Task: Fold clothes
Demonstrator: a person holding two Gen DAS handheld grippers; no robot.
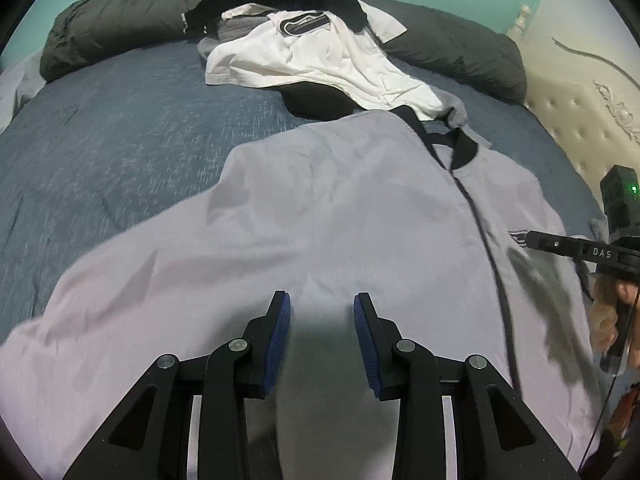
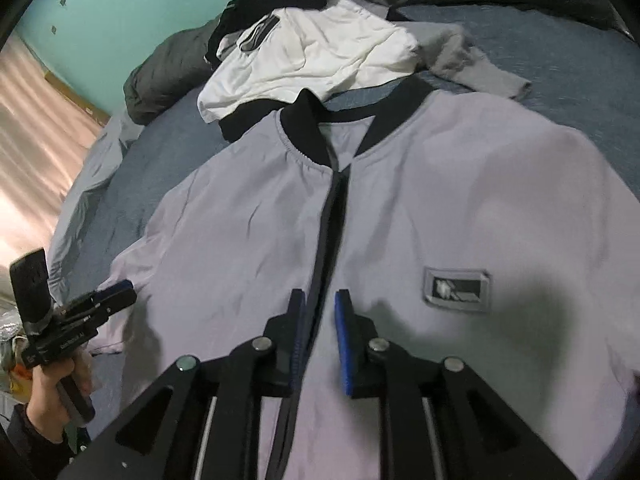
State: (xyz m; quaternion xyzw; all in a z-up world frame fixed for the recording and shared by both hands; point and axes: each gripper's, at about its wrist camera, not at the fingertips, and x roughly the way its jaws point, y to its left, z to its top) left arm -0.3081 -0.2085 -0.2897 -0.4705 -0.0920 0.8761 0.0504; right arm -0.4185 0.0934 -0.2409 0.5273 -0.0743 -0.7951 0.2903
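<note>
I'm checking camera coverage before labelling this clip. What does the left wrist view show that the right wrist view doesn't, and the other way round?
Only the left wrist view shows the cream tufted headboard at the right edge and the right gripper from the side.

Only the right wrist view shows the grey chest patch clearly, the striped curtain on the left, and the left gripper with the hand holding it.

Both show the lilac jacket spread flat on the blue bed cover, the white shirt piled behind it, and the teal wall.
</note>
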